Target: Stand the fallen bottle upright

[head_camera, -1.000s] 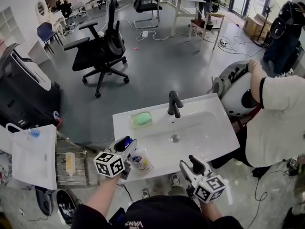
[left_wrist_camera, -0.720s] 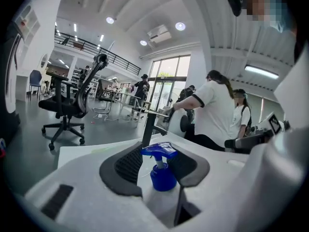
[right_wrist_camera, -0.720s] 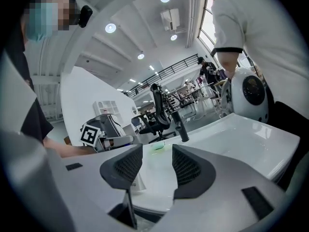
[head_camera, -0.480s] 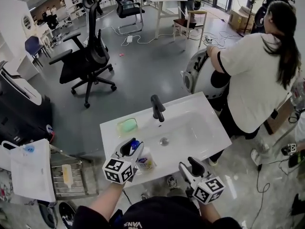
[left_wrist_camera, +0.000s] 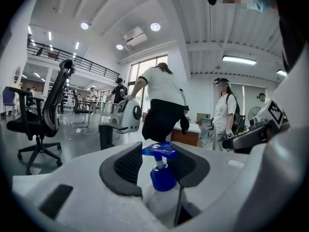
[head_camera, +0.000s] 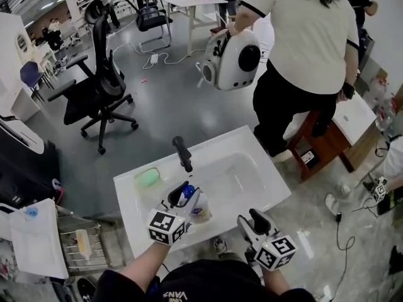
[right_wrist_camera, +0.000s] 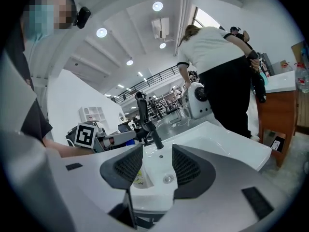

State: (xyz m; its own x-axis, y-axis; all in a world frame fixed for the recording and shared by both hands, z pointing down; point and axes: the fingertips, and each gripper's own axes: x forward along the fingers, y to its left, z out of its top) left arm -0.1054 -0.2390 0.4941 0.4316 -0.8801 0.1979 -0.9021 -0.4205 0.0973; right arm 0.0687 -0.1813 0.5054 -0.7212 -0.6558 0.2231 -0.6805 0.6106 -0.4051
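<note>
Where left gripper (left_wrist_camera: 157,154) clamps, bottle (left_wrist_camera: 162,179) between jaws

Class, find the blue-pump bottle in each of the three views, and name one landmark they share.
Head view: bottle lower centre, in the left gripper.
Left gripper view: bottom centre, between the jaws.
Right gripper view: low centre, seemingly only a label sliver beyond the pads.
Shared landmark: person in white top.

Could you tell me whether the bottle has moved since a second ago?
Yes. Held in the left gripper, the bottle has shifted rightward along the sink, closer to the faucet.
</note>
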